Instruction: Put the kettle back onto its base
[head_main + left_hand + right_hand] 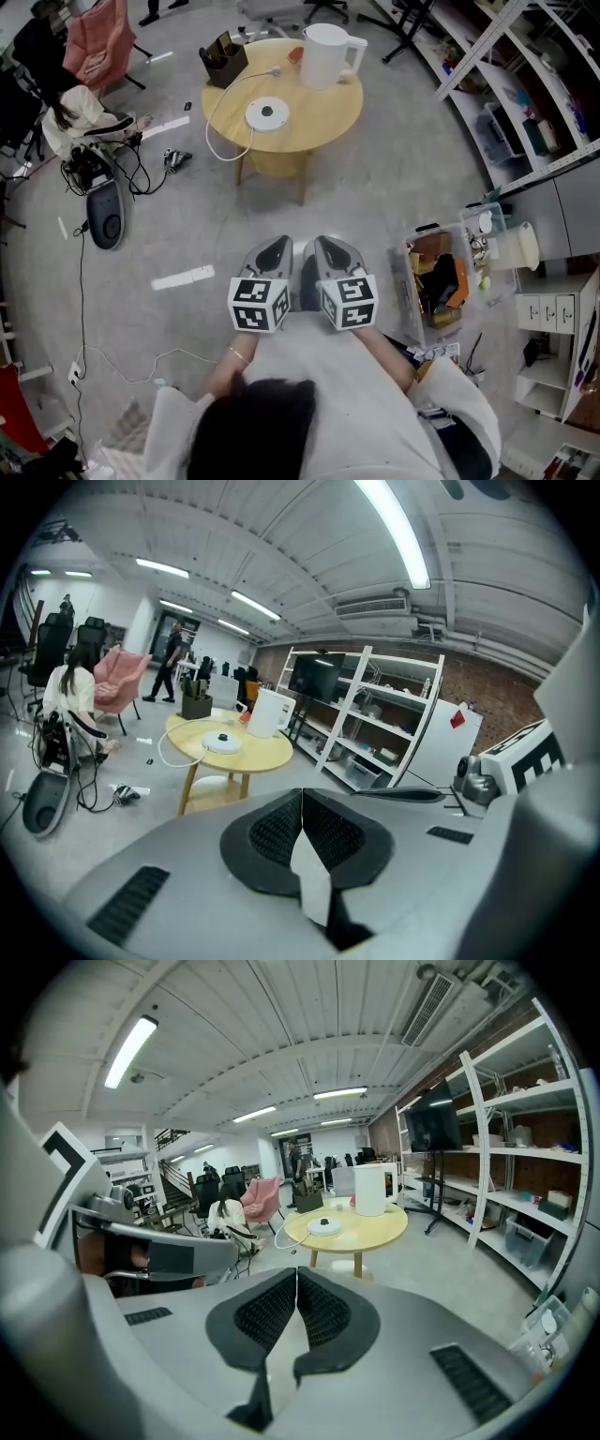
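By my reading the task stood at its very start, with the approach not yet made; the round base (267, 113) lay bare toward the left of the wooden table (323, 127), its cord (217, 127) looping out past the left edge; the white kettle (328, 54) stood upright to the right of the base at the table's far rim, apart from it, with its handle turned to the right; both were well apart from the person, with open floor between. The next move would likely call for closing that gap, opening one pair of jaws and taking the kettle by its handle, for which the right side looked the better placed; the kettle would then need lifting clear and lowering squarely onto the stud at the middle of the base. The left gripper (278, 244) and the right gripper (323, 244) were held side by side close in front of the person's body, over the floor, both aimed at the table and tipped a little downward; the jaws of each were pressed together at the tips, with nothing between them.
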Demonstrator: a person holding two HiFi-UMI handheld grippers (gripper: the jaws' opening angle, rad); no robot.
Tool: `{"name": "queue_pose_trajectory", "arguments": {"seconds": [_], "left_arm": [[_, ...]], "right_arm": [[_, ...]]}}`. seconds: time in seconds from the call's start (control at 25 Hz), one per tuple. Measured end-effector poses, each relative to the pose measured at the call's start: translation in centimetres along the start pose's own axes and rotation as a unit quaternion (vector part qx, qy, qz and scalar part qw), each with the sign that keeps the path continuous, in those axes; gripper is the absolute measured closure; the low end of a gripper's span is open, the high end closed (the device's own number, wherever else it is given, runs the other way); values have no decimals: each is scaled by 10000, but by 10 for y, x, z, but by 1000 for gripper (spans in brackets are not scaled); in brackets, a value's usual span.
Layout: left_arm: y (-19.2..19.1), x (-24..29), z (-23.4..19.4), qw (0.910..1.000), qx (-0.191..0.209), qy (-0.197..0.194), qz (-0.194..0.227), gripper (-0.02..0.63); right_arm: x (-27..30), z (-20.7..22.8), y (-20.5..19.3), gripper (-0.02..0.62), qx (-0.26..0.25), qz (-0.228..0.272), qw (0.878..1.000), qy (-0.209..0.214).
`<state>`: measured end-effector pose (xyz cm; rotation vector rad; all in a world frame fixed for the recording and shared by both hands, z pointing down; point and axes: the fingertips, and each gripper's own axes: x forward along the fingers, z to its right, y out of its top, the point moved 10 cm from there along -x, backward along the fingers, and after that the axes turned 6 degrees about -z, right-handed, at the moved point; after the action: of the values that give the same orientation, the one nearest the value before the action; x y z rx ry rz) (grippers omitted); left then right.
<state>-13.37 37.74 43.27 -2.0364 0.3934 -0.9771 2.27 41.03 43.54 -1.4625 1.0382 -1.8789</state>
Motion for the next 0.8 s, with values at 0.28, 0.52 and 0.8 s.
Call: {"name": "queue_pose_trajectory", "arguments": {"seconds": [0.28,0.52,0.8], "left_arm": [[13,23,-8,9999,-23,113,-18,580],[30,45,-12,9999,5,126,-60,580],[49,69,-20,9996,-30,250,-110,580]], "right_arm": [[22,20,15,568,-39,-20,10000,73],[42,39,27,568,-9,-104,9999,123],[68,58,41,568,-17,-197,9994,283]]}}
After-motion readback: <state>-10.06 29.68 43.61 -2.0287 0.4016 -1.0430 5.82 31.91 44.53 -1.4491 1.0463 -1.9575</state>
